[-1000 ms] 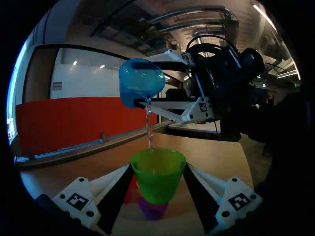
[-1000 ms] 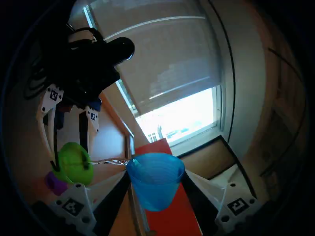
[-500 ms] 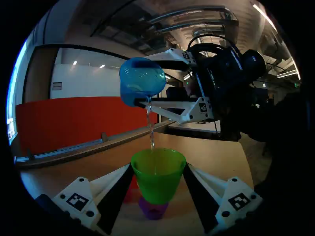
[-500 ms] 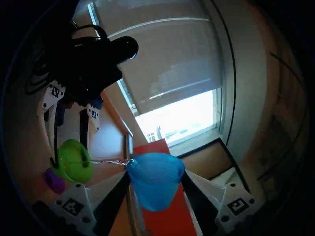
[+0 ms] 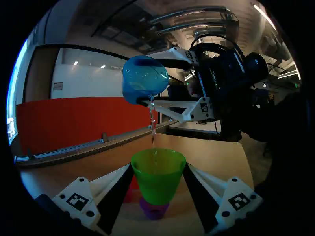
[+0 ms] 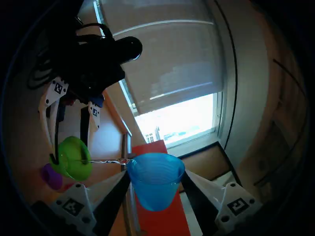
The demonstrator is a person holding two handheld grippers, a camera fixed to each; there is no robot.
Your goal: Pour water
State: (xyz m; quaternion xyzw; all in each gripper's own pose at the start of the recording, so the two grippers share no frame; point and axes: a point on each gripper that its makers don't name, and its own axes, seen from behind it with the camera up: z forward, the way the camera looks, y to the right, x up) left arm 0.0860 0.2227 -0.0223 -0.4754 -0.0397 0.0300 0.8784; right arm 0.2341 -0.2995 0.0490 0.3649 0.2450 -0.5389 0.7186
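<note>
The blue cup (image 5: 144, 84) has tipped slightly further since a second ago, clamped in the right gripper (image 6: 155, 188) directly above the upright green cup (image 6: 73, 157) (gripped by the left gripper (image 5: 158, 173)), and its thin water stream (image 5: 152, 126) falls inside.

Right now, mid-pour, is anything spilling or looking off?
Nothing stands out. The water stream from the tilted blue cup falls inside the green cup's rim, and no wet patch shows on the visible table near the purple cup below.
</note>
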